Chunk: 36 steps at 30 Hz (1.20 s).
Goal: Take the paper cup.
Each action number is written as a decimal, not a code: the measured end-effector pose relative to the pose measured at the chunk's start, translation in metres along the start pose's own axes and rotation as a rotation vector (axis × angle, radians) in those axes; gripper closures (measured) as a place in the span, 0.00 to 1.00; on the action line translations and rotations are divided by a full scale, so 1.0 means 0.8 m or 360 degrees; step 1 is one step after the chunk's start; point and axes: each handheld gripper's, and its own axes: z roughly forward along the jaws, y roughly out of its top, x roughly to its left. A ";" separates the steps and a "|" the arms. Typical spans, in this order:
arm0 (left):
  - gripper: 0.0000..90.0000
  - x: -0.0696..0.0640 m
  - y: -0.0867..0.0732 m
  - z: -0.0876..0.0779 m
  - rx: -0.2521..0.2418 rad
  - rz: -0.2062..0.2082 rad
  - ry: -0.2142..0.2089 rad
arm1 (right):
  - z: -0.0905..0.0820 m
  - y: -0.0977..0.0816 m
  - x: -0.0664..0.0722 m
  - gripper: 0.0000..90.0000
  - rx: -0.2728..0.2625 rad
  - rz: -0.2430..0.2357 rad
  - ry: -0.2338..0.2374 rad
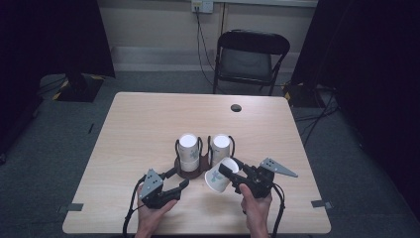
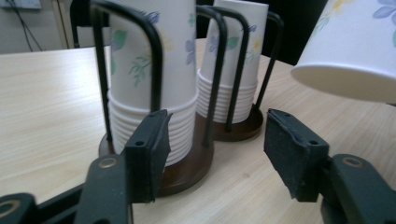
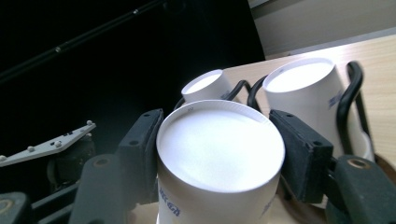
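Clamping a tilted white floral paper cup (image 1: pixel 218 176) between the right gripper (image 1: pixel 237 177) jaws beside two upside-down cup stacks in a dark wire holder (image 1: pixel 188 170), left gripper (image 1: pixel 174 187) wide and empty; light, crushable, likely best held gently mid-wall.

Dim room, grey carpet, pale wall

A black folding metal chair (image 1: pixel 250 55) stands beyond the light wooden table (image 1: pixel 148 124); a white wall socket (image 1: pixel 202 6) feeds dangling black cables (image 1: pixel 200 39); dark curtains (image 1: pixel 54 34) flank both sides.
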 end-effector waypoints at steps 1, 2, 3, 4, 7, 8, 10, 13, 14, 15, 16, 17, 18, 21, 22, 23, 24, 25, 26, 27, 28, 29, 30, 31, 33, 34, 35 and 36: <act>0.46 -0.003 -0.001 0.001 -0.0010 -0.0003 -0.0007 | 0.000 -0.002 0.001 0.41 0.0001 0.0015 0.0008; 0.46 -0.004 -0.001 0.002 -0.0007 0.0007 -0.0021 | 0.001 -0.006 0.001 0.41 0.0005 0.0020 0.0016; 0.45 -0.006 -0.002 0.004 -0.0006 0.0019 -0.0038 | 0.002 -0.008 0.001 0.41 0.0008 0.0033 0.0017; 0.45 -0.009 -0.002 0.005 -0.0008 0.0029 -0.0060 | 0.003 -0.011 0.000 0.41 0.0006 0.0053 0.0028; 0.47 -0.017 -0.003 0.010 -0.0017 0.0065 -0.0100 | 0.008 -0.015 0.002 0.41 0.0016 0.0089 0.0058; 0.48 -0.017 -0.003 0.010 -0.0017 0.0065 -0.0100 | 0.008 -0.015 0.002 0.41 0.0016 0.0089 0.0058; 0.52 -0.018 -0.003 0.012 -0.0031 0.0067 -0.0122 | 0.013 -0.014 0.007 0.41 0.0039 0.0088 0.0075; 0.55 -0.021 -0.003 0.014 -0.0048 0.0089 -0.0123 | 0.017 -0.014 0.010 0.41 0.0054 0.0105 0.0101; 0.56 -0.023 -0.003 0.015 -0.0049 0.0101 -0.0126 | 0.020 -0.014 0.011 0.41 0.0062 0.0109 0.0106; 0.58 -0.027 -0.004 0.016 -0.0047 0.0121 -0.0132 | 0.024 -0.015 0.014 0.41 0.0080 0.0112 0.0117; 0.59 -0.027 -0.004 0.016 -0.0047 0.0121 -0.0132 | 0.024 -0.015 0.014 0.41 0.0080 0.0112 0.0117; 0.59 -0.029 -0.004 0.017 -0.0044 0.0137 -0.0134 | 0.026 -0.016 0.015 0.41 0.0090 0.0114 0.0125; 0.59 -0.030 -0.004 0.018 -0.0045 0.0139 -0.0132 | 0.029 -0.016 0.016 0.41 0.0090 0.0122 0.0141; 0.58 -0.038 -0.003 0.019 -0.0070 0.0166 -0.0111 | 0.033 -0.018 0.018 0.41 0.0120 0.0144 0.0175; 0.58 -0.038 -0.003 0.019 -0.0070 0.0166 -0.0111 | 0.033 -0.018 0.018 0.41 0.0120 0.0144 0.0175; 0.58 -0.040 -0.003 0.020 -0.0079 0.0177 -0.0113 | 0.034 -0.019 0.018 0.41 0.0128 0.0155 0.0186; 0.59 -0.041 -0.002 0.020 -0.0080 0.0186 -0.0118 | 0.035 -0.019 0.018 0.41 0.0125 0.0171 0.0197; 0.59 -0.043 -0.002 0.020 -0.0085 0.0196 -0.0116 | 0.036 -0.020 0.018 0.41 0.0130 0.0177 0.0198; 0.60 -0.044 -0.001 0.020 -0.0088 0.0198 -0.0122 | 0.037 -0.020 0.017 0.41 0.0136 0.0188 0.0202; 0.61 -0.044 -0.001 0.020 -0.0094 0.0190 -0.0132 | 0.038 -0.021 0.017 0.41 0.0148 0.0195 0.0207; 0.61 -0.045 -0.001 0.020 -0.0096 0.0187 -0.0132 | 0.039 -0.021 0.016 0.41 0.0157 0.0203 0.0207; 0.63 -0.046 -0.001 0.021 -0.0100 0.0178 -0.0136 | 0.042 -0.021 0.015 0.41 0.0176 0.0221 0.0218; 0.65 -0.046 -0.001 0.021 -0.0100 0.0178 -0.0136 | 0.042 -0.021 0.015 0.41 0.0176 0.0221 0.0218; 0.66 -0.047 -0.001 0.021 -0.0100 0.0183 -0.0133 | 0.044 -0.021 0.014 0.40 0.0184 0.0233 0.0211; 0.67 -0.048 -0.002 0.021 -0.0095 0.0194 -0.0133 | 0.045 -0.021 0.013 0.40 0.0188 0.0235 0.0210; 0.69 -0.048 -0.002 0.020 -0.0093 0.0191 -0.0144 | 0.045 -0.021 0.012 0.40 0.0191 0.0239 0.0204; 0.70 -0.047 -0.003 0.020 -0.0090 0.0194 -0.0142 | 0.045 -0.021 0.012 0.40 0.0196 0.0236 0.0196; 0.74 -0.046 -0.004 0.021 -0.0090 0.0180 -0.0150 | 0.046 -0.021 0.012 0.39 0.0206 0.0216 0.0183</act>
